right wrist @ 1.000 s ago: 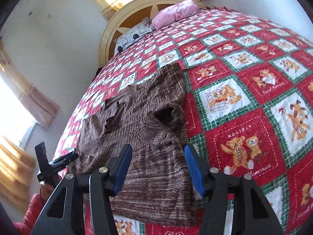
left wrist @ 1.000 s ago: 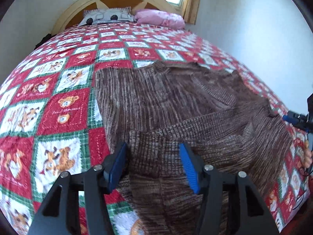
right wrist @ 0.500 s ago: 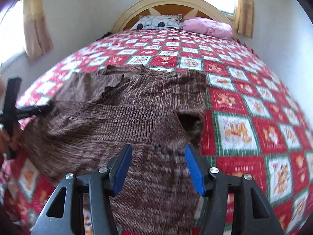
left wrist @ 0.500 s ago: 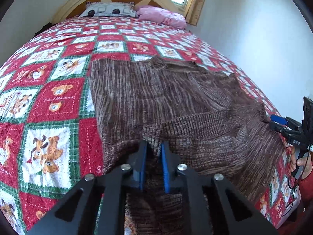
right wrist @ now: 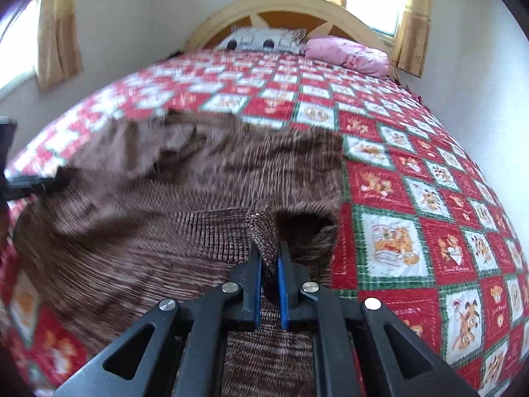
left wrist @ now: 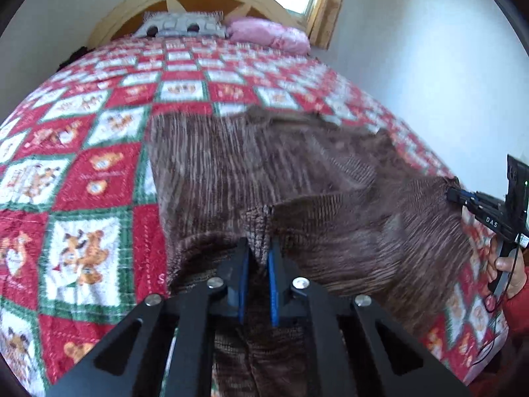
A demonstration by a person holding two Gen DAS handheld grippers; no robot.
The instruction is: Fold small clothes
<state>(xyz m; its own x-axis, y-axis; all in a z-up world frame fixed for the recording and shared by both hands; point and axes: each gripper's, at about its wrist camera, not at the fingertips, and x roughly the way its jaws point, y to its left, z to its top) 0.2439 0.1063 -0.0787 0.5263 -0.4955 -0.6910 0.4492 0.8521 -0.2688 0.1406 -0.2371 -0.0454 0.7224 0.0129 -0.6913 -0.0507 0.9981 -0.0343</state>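
A brown striped knit sweater lies spread on the bed, its near hem folded back over the body. My left gripper is shut on the ribbed hem at the sweater's near left part. My right gripper is shut on the ribbed hem at the near right part, beside a dark sleeve opening. The sweater also fills the middle of the right wrist view. The right gripper shows at the right edge of the left wrist view, gripping the sweater's edge.
The bed has a red, green and white patchwork quilt with bear pictures. A grey pillow and a pink pillow lie at the wooden headboard. White walls stand close on the right. Curtained windows sit behind the headboard.
Both grippers went from open to shut on the sweater's hem, the left first and the right in the last half second. The right gripper swung round to face the headboard.
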